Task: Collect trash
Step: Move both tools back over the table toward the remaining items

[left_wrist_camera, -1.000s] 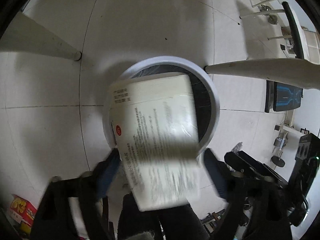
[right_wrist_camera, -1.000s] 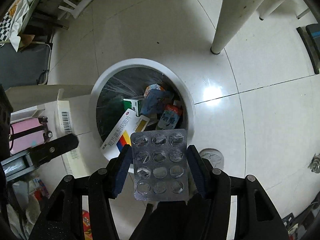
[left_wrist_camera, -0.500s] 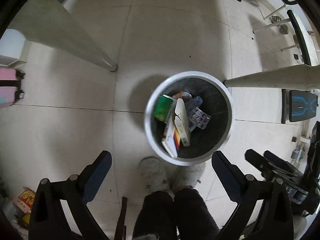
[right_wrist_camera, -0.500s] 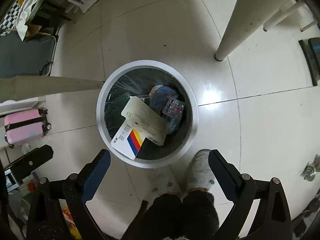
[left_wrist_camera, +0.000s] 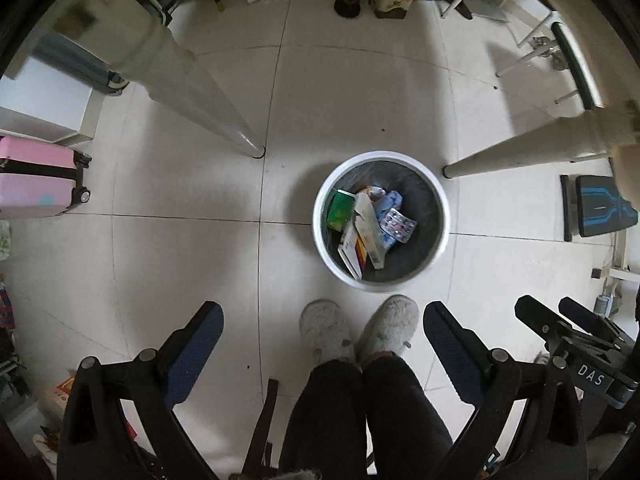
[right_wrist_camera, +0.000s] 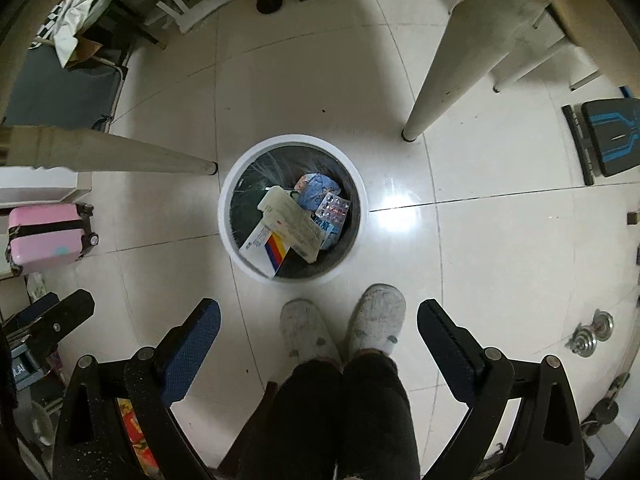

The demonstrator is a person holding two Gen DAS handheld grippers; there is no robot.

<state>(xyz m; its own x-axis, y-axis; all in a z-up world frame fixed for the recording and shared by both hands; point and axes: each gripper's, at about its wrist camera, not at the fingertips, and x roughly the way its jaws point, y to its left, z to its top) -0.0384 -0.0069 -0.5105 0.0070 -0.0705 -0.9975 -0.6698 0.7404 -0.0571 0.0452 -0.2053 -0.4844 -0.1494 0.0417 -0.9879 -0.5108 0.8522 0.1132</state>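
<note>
Trash bin (right_wrist_camera: 228, 216) is shown on the floor holding the dropped blister pack (right_wrist_camera: 332, 210) and medicine box (right_wrist_camera: 266, 248); both grippers (left_wrist_camera: 322, 320) (right_wrist_camera: 318, 318), jaws apart and empty, are best lifted clear before the next pickup.

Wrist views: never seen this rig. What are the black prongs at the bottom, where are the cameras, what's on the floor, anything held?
No robot arm here: a person holds a two-finger gripper in each hand, with a fisheye camera on each looking down along its fingers. The prongs are those fingers. One picture is from the left gripper, the other from the right gripper. Both stand wide open and hold nothing; the right one's jaws have just been opening. On the tiled floor stands a white bin holding a pill sheet, a white box and other packets. The person's slippers are beside it, table legs around it, a pink suitcase off to the side.
</note>
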